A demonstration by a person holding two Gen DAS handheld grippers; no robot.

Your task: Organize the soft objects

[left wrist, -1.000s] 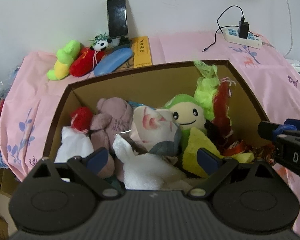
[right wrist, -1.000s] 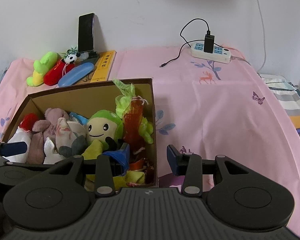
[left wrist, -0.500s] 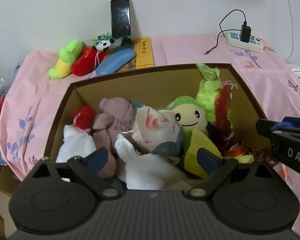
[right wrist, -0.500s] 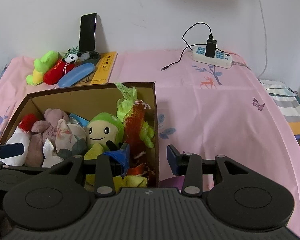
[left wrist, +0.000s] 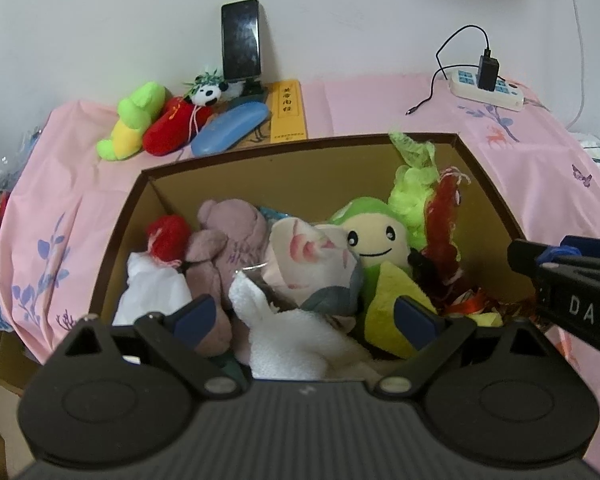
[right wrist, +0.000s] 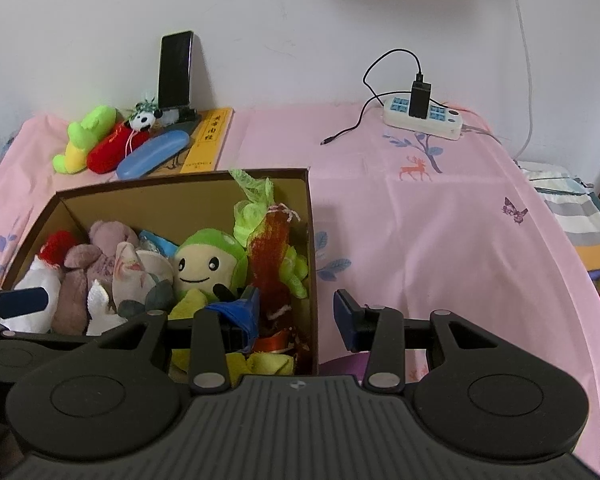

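Observation:
A brown cardboard box (left wrist: 332, 142) on the pink cloth holds several soft toys: a green-headed smiling doll (left wrist: 374, 236), a pink bear (left wrist: 228, 236), a white plush (left wrist: 288, 336), a red-capped white doll (left wrist: 156, 280), and red mesh (left wrist: 440, 224) beside green mesh (left wrist: 414, 184). My left gripper (left wrist: 304, 316) hangs open over the near side of the box, above the white plush, holding nothing. My right gripper (right wrist: 298, 314) is open and straddles the box's right wall (right wrist: 312, 264): one finger is inside, the other outside, and neither pad presses on it.
At the back left lie a green-yellow plush (left wrist: 134, 126), a red plush (left wrist: 172, 126), a small panda (left wrist: 206, 94), a blue case (left wrist: 230, 128) and a yellow book (left wrist: 288, 110). A phone (left wrist: 240, 40) leans on the wall. A power strip (right wrist: 420, 116) sits back right.

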